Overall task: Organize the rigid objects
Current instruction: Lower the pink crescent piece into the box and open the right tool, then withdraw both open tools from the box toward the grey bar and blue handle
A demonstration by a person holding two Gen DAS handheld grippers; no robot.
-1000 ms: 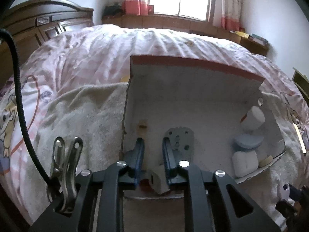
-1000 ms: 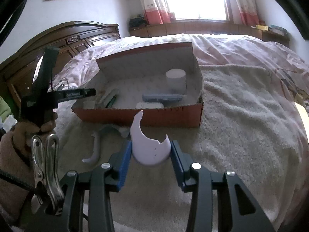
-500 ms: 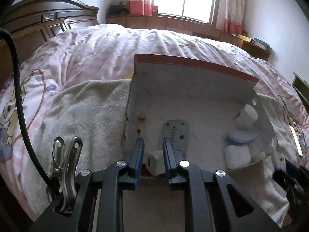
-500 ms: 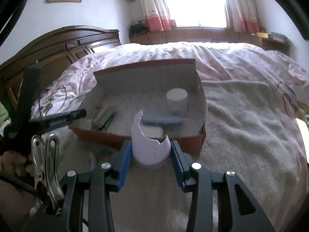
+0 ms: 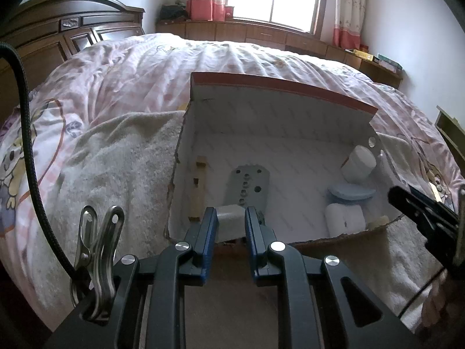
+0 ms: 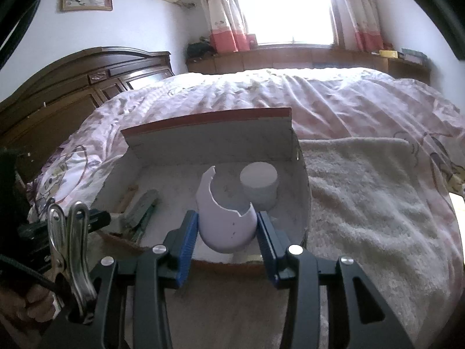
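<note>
A red cardboard box with a white inside lies open on a towel on the bed. My left gripper is shut on a small white block over the box's near left edge. Inside the box lie a grey perforated plate, a wooden strip, a white jar, a blue oval lid and a white case. My right gripper is shut on a broken pale lilac shell, held over the box's near edge, in front of the white jar.
A cream towel covers the bed around the box, over a pink quilt. A dark wooden headboard stands at the left. The other gripper's black body shows at the right edge of the left wrist view.
My right gripper has carried the lilac shell forward from the towel to over the box's near edge. The left gripper with the white block has shifted slightly at the box's near left corner.
</note>
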